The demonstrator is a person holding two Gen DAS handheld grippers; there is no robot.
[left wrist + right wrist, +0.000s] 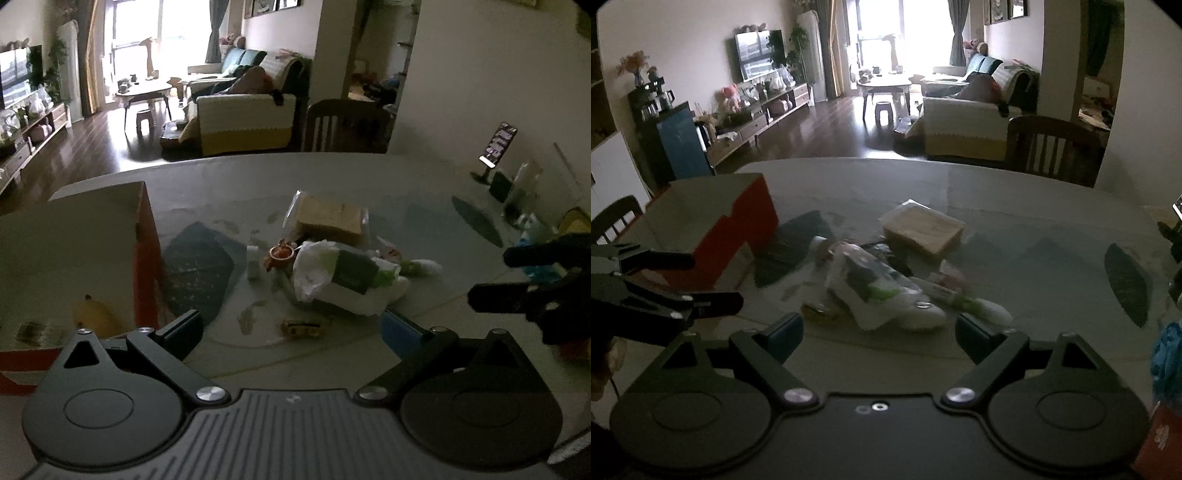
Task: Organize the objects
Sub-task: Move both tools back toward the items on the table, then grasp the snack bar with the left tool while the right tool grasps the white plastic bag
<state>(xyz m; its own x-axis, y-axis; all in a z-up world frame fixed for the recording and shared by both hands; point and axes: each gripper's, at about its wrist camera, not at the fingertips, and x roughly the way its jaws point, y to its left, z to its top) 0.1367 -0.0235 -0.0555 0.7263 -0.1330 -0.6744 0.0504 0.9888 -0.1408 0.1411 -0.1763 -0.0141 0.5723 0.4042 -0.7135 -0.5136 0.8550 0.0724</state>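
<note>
Left gripper (291, 325): black two-finger tool, fingers spread wide, empty, hovering over the near edge of the table; seen side-on at the left of the right wrist view (716, 280), jaws parted there too.
Right gripper (879, 332): black two-finger tool, fingers spread wide, gripping nothing, low over the near edge; its tips enter the left wrist view from the right (491, 275).
Pale glass-topped table (424, 206): carries all the clutter; dark leaf-shaped patches show through the top.
Small yellow-and-black wrapped item (303, 328): flat on the table, nearest to the left gripper, between its fingers in the picture but apart from them.
White and green soft plastic pack (347, 277): crumpled, lying at mid-table just past the yellow item; also straight ahead of the right gripper (882, 291).
Small white upright block (254, 262): left of the pack, standing.
Orange-red small ring-topped object (280, 254): between the white block and the pack, details blurred.
Tan flat box in clear wrap (328, 219): behind the pack, toward the far edge, tilted.
Open cardboard box with red-orange sides (146, 258): at the left edge of the table; a yellow banana (94, 315) lies inside.
Phone on a dark stand (496, 146): upright at the far right edge.
Dark wooden chair (343, 123): beyond the far edge.
</note>
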